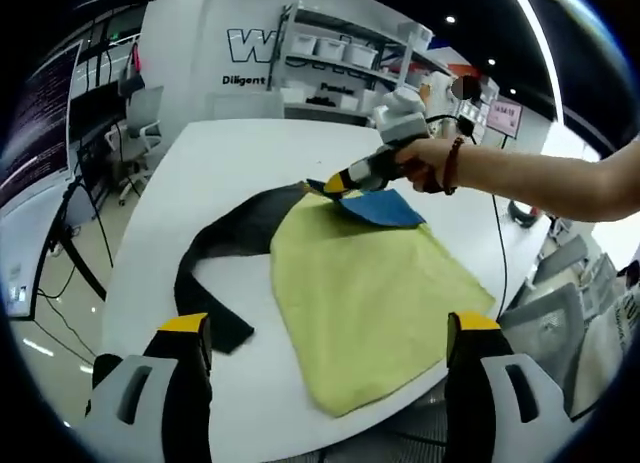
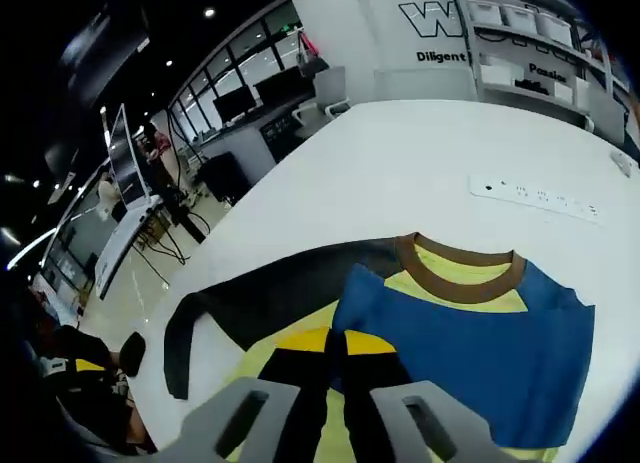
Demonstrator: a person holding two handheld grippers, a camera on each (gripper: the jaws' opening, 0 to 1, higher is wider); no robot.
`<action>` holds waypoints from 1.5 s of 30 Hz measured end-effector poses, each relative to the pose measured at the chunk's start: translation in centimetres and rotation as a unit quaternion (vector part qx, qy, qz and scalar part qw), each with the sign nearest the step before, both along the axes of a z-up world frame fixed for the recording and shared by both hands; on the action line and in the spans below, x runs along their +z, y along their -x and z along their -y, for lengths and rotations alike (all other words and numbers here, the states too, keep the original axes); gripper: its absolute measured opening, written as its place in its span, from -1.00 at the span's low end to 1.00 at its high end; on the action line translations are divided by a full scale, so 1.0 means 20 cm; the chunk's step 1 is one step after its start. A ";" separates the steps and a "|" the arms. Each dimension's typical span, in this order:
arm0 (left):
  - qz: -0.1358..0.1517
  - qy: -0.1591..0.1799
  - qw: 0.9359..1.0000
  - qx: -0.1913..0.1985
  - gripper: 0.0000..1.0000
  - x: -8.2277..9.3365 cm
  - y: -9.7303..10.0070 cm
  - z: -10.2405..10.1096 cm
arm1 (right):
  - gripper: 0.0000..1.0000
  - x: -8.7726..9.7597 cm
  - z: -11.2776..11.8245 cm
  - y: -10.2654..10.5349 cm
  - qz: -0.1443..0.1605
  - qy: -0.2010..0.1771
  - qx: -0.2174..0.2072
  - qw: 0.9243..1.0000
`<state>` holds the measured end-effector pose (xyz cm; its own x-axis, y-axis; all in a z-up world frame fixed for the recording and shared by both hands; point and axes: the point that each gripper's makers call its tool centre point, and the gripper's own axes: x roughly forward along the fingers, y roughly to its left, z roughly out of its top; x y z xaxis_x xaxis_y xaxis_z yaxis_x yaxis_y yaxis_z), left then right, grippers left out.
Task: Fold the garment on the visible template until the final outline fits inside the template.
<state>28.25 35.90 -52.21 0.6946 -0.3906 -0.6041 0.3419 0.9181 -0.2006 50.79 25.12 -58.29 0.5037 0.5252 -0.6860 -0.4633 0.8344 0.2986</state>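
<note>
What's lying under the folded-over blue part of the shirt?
The blue panel with the brown collar lies on the yellow body of the shirt, which rests on the white table. The right gripper is shut at its edge. Whatever is beneath the blue is covered.

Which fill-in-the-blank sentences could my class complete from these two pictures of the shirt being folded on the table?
1. The shirt's large folded body is ____ in colour.
2. The collar is ____.
3. The right gripper is ____ on the shirt's blue part.
4. The left gripper hovers ____ over the white table.

Missing words: yellow; brown; shut; open
</note>
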 end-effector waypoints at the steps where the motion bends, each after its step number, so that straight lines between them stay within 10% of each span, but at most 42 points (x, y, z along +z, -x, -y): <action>1: -0.002 -0.001 1.000 0.000 0.89 -0.01 0.00 0.00 | -1.00 -0.01 -0.01 0.00 -0.002 0.000 0.003 1.000; 26: -0.026 -0.013 0.999 0.032 0.86 -0.13 -0.12 -0.11 | -0.94 -0.22 -0.12 0.05 -0.036 0.002 0.056 0.998; 34: -0.028 -0.019 0.999 0.019 0.85 -0.14 -0.16 -0.06 | -0.01 -0.13 -0.09 0.05 0.001 -0.020 0.064 0.998; 45: -0.026 -0.026 0.999 0.005 0.96 -0.12 -0.15 -0.02 | 0.30 0.02 0.19 0.07 0.028 -0.025 0.019 0.999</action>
